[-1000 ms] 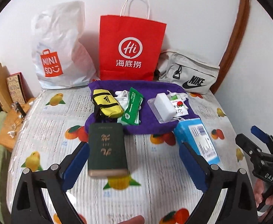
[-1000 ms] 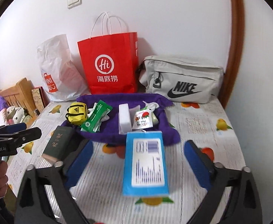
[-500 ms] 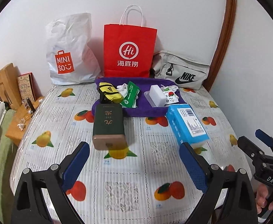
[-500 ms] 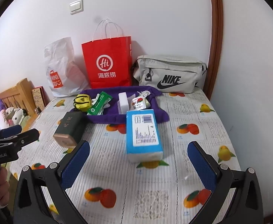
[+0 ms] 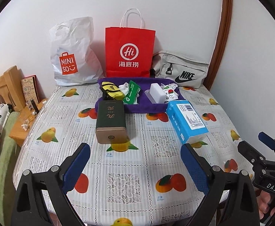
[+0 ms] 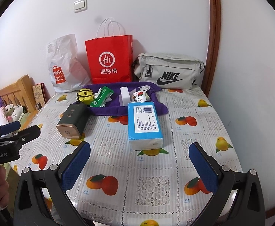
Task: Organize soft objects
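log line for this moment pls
left gripper open, empty | right gripper open, empty | green box and blue tissue pack on table, ungrasped

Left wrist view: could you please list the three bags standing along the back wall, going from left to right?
White Miniso bag → red paper bag → grey Nike bag.
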A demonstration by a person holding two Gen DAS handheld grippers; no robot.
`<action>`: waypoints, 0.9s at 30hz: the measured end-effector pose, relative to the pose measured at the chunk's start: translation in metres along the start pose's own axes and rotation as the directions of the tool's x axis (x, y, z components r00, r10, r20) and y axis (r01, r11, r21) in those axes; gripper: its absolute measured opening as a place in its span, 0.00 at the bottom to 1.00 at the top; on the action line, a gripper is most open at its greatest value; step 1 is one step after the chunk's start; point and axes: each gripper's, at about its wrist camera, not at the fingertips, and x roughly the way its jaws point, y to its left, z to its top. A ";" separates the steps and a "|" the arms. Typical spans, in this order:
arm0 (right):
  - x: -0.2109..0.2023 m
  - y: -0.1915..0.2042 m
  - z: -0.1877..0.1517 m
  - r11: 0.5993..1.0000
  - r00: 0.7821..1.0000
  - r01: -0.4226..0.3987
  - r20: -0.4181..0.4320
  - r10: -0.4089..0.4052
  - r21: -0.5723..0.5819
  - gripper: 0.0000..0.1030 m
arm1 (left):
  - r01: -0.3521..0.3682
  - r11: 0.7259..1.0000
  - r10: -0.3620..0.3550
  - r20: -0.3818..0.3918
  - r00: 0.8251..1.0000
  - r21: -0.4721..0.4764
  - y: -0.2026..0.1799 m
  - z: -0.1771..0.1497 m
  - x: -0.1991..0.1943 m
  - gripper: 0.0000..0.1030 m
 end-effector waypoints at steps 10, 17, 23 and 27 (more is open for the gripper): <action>-0.002 -0.002 -0.001 1.000 1.000 0.006 0.003 -0.006 0.006 1.00 | 0.002 1.000 -0.002 0.000 1.000 0.002 0.001 -0.001 -0.001 0.94; -0.003 -0.003 -0.001 1.000 1.000 0.008 0.004 -0.008 0.007 1.00 | 0.003 1.000 -0.003 0.000 1.000 0.003 0.000 -0.001 -0.002 0.94; -0.004 -0.004 -0.003 1.000 1.000 0.011 0.004 -0.011 0.011 1.00 | 0.002 1.000 -0.002 0.000 1.000 0.003 0.000 -0.001 -0.002 0.94; -0.005 -0.004 -0.004 1.000 1.000 0.009 0.004 -0.009 0.013 1.00 | 0.002 1.000 -0.002 0.000 1.000 0.002 0.000 -0.001 -0.002 0.94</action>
